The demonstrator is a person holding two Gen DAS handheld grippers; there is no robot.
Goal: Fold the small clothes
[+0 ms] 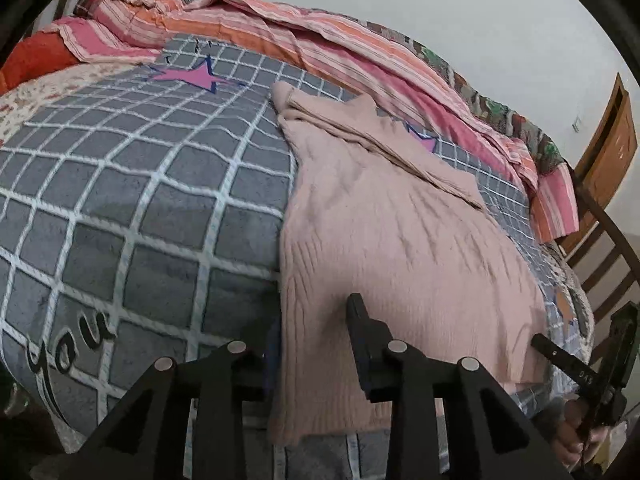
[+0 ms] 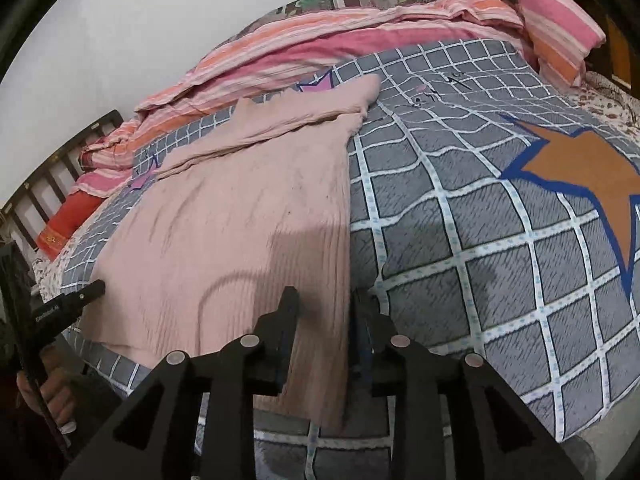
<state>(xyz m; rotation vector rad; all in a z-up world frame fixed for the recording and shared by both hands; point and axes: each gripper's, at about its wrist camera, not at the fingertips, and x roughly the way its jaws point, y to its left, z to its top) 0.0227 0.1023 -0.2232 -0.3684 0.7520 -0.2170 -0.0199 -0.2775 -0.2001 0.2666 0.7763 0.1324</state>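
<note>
Bed (image 1: 120,200) fills both my views, spread with a grey checked cover printed with stars. Along its far side I see a rumpled pink and orange striped quilt (image 1: 328,36). On the cover lies the pink knit sweater (image 1: 400,240), flat, one sleeve folded across its upper part, its hem hanging a little over the near edge of the bed. My left gripper (image 1: 316,344) sits at one hem corner with the knit edge running between its fingers; the jaws are spread slightly, and I cannot tell whether the pads press the cloth. My right gripper (image 2: 324,320) straddles the other hem corner likewise, jaws a little apart, grip unclear.
</note>
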